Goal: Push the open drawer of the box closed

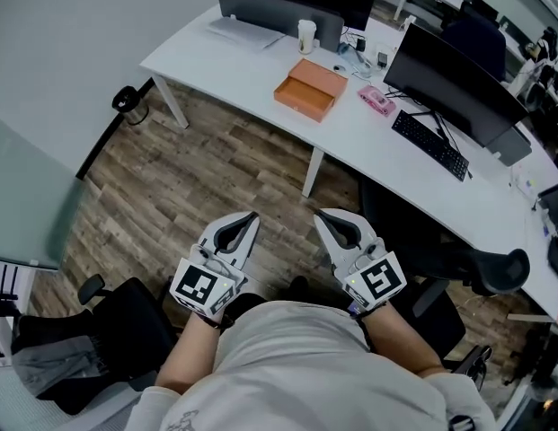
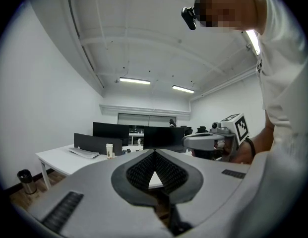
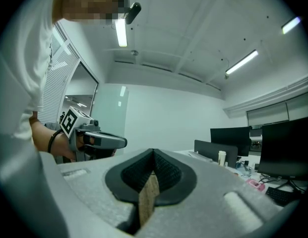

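Observation:
The orange box (image 1: 310, 89) lies on the white desk (image 1: 368, 133) at the far side of the head view, its drawer standing out a little toward the desk's front edge. Both grippers are held close to the person's body over the wooden floor, well short of the desk. My left gripper (image 1: 252, 215) points toward the desk, its jaws (image 2: 154, 152) shut with nothing between them. My right gripper (image 1: 322, 214) sits beside it, jaws (image 3: 154, 151) also shut and holding nothing. Each gripper view shows the other gripper alongside, the right gripper (image 2: 213, 140) and the left gripper (image 3: 101, 140).
On the desk are monitors (image 1: 454, 83), a keyboard (image 1: 429, 145), a white cup (image 1: 306, 36), a pink item (image 1: 376, 100) and a grey divider (image 1: 279, 12). Black office chairs stand at the left (image 1: 99, 335) and right (image 1: 476, 263). A bin (image 1: 128, 101) stands by the wall.

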`<state>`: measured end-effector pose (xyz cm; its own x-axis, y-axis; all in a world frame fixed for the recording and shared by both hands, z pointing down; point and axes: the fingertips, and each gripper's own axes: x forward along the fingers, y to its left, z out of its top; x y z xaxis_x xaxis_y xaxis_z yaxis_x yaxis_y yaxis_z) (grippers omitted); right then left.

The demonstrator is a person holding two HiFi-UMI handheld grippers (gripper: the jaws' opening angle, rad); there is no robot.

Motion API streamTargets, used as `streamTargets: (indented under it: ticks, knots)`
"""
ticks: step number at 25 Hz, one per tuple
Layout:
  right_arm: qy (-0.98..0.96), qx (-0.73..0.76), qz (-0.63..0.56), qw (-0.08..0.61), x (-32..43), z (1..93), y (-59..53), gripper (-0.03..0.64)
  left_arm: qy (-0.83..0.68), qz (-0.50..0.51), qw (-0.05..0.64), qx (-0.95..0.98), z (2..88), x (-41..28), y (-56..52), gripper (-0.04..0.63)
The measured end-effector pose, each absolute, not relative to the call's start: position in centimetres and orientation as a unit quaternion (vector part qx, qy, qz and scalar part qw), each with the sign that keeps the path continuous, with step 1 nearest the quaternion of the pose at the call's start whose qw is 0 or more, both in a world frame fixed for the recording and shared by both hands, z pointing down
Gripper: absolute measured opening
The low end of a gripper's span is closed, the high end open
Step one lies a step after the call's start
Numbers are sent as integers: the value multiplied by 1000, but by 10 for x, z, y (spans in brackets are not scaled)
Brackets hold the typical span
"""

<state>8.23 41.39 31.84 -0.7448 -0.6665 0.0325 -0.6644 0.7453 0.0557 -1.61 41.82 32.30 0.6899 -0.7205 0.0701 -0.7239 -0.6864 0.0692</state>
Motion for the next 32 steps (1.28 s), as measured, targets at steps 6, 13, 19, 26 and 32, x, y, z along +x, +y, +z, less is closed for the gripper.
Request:
streamTargets:
  ticks: [6, 13, 19, 26, 32]
  knots:
    - [-934, 356, -21, 22, 112, 309, 382, 3, -400, 22, 31, 916, 303, 9, 387, 0]
    - [-932, 361, -18, 20, 114, 317, 347, 3, -403, 15, 34, 914, 311, 5, 348, 0]
    - [-932, 362, -11, 29, 110, 322, 318, 2, -408, 10, 40, 912, 316, -4, 313, -1]
    - [-929, 368, -10, 34, 88, 323, 274, 3, -401, 9, 42, 915, 317, -27, 271, 0]
    - [-926, 374, -8, 41, 44, 324, 229, 3, -397, 10, 45, 917, 317, -78, 222, 0]
